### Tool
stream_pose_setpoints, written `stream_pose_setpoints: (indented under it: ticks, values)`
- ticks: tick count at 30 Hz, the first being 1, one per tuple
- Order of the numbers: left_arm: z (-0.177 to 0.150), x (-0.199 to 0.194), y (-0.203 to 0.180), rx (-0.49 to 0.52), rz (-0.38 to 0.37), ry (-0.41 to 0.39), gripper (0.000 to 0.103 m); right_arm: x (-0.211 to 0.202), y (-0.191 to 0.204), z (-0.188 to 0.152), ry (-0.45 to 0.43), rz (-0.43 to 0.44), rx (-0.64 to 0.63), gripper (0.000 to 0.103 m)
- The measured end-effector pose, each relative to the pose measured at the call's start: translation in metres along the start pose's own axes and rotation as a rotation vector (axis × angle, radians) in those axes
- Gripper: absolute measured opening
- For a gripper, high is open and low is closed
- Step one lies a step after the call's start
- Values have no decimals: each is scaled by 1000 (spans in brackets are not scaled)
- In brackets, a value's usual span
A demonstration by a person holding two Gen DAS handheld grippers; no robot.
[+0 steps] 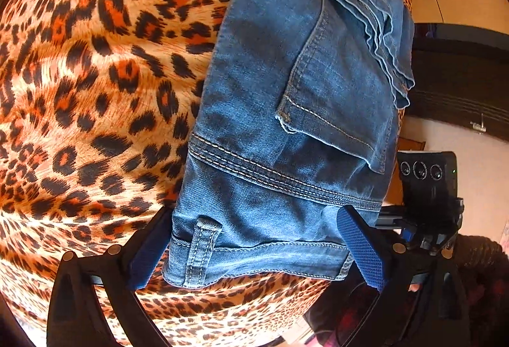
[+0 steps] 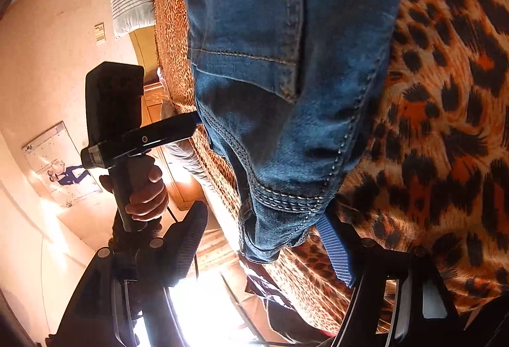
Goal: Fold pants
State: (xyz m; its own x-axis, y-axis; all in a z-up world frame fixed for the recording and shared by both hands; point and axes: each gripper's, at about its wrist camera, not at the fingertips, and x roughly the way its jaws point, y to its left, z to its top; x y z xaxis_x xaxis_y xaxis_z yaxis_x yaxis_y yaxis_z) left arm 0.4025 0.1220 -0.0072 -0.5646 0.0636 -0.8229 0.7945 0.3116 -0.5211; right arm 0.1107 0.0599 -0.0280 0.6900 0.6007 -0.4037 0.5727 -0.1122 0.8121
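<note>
Both grippers are open: the left gripper (image 1: 254, 248) straddles the folded jeans' (image 1: 286, 111) waistband, and the right gripper (image 2: 267, 245) perhaps touches their corner on the leopard-print bedspread (image 1: 95, 60).

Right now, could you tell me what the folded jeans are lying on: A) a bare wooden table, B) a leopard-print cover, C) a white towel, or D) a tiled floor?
B: the jeans rest on the orange-and-black leopard-print cover, which spreads out around them in both wrist views.
</note>
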Motion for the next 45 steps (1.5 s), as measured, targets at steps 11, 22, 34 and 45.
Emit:
stream_pose_setpoints:
  ticks: [11, 22, 34, 45]
  values:
    - [-30, -12, 26, -160, -103, -136, 36, 3, 12, 2, 16, -33, -70, 24]
    - [-65, -52, 27, -326, -334, -354, 24, -30, 43, 7, -13, 107, -137, 21]
    - [-15, -106, -40, -332, -368, -498, 24, -112, 70, 57, -179, 356, -100, 21]
    - [178, -52, -141, -425, -182, -433, 24, -199, 10, 180, -270, 453, 117, 24]
